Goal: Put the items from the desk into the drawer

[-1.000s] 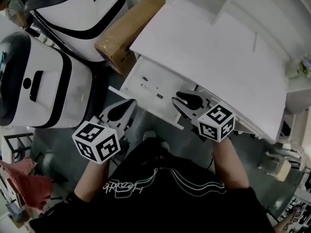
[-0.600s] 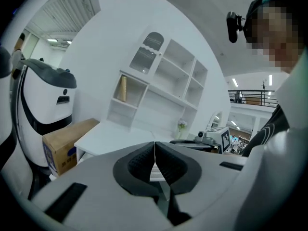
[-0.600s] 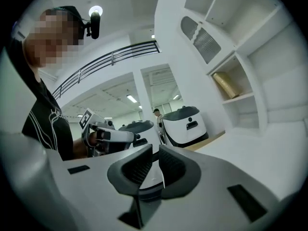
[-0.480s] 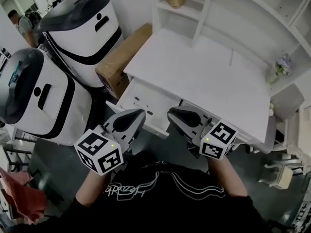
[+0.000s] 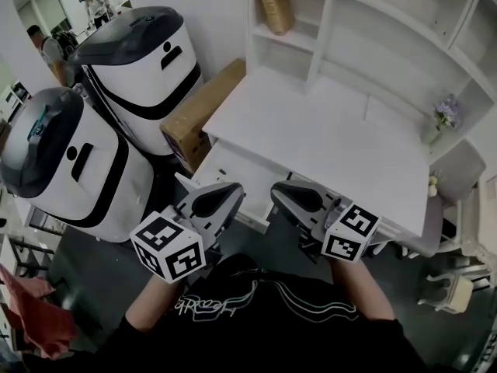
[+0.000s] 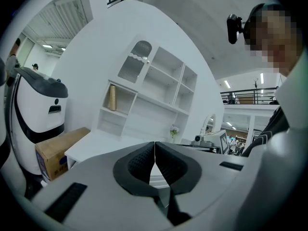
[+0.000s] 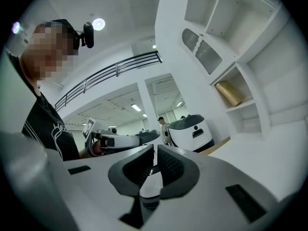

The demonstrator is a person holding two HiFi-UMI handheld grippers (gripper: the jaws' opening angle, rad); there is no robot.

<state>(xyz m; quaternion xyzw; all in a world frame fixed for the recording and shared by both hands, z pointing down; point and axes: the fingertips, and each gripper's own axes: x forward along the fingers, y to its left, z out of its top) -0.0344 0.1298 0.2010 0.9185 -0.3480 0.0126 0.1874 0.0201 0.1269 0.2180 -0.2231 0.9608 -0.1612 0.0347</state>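
The white desk (image 5: 326, 134) with its hutch fills the upper right of the head view. Its drawer (image 5: 221, 168) stands pulled out at the front left, and both grippers hover just in front of it. My left gripper (image 5: 231, 190) (image 6: 154, 146) is shut, its pads meeting with nothing between them. My right gripper (image 5: 281, 194) (image 7: 155, 150) has just been closing and is shut on nothing. Both point about level toward the desk. A brown object (image 5: 273, 6) leans on a hutch shelf, and a small vase of flowers (image 5: 444, 119) stands at the desk's right.
Two white-and-black machines (image 5: 136, 61) (image 5: 58, 158) stand left of the desk, with a cardboard box (image 5: 203, 103) wedged against the desk's left side. A white chair (image 5: 458, 173) and a stool (image 5: 446, 278) are at the right. People (image 5: 97, 6) stand far back.
Both grippers have risen from the drawer front and come closer together. The head view has tilted up, so more of the hutch shows.
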